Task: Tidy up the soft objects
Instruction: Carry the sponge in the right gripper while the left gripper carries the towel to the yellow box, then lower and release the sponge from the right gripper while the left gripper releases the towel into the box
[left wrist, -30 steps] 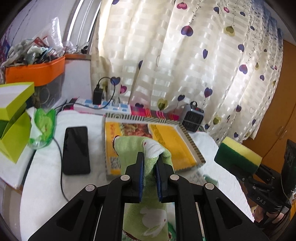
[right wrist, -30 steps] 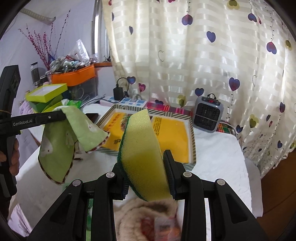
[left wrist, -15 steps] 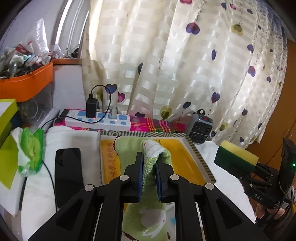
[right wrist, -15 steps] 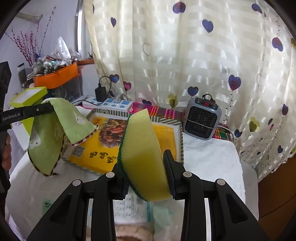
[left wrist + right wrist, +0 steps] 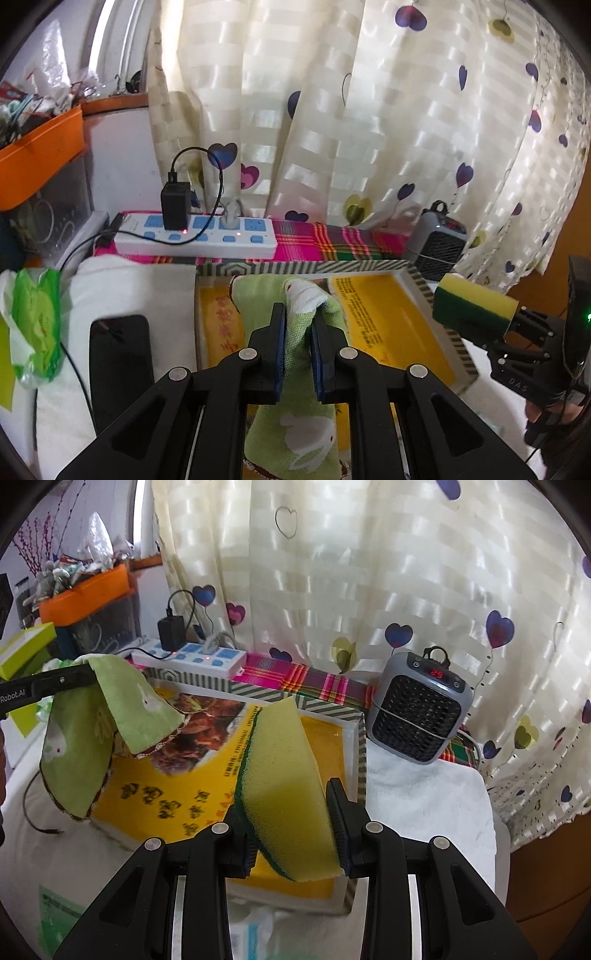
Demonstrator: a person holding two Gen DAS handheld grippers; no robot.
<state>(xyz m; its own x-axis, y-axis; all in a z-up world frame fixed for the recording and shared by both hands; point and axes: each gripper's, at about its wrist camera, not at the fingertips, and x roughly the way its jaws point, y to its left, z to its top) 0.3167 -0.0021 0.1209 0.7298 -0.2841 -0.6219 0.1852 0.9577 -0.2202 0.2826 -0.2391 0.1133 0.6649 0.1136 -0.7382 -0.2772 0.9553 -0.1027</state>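
The left tongs [image 5: 297, 321] are clamped on a green rabbit-print cloth [image 5: 295, 439], which hangs above the left part of a shallow yellow-lined box lid [image 5: 352, 760]. The right tongs [image 5: 291, 808] are clamped on a yellow-and-green sponge [image 5: 280, 775], held over the lid's right part. A power strip [image 5: 195, 236] lies beyond the lid; a small heater [image 5: 417, 716] stands at the far right on the white-covered bench [image 5: 424, 797].
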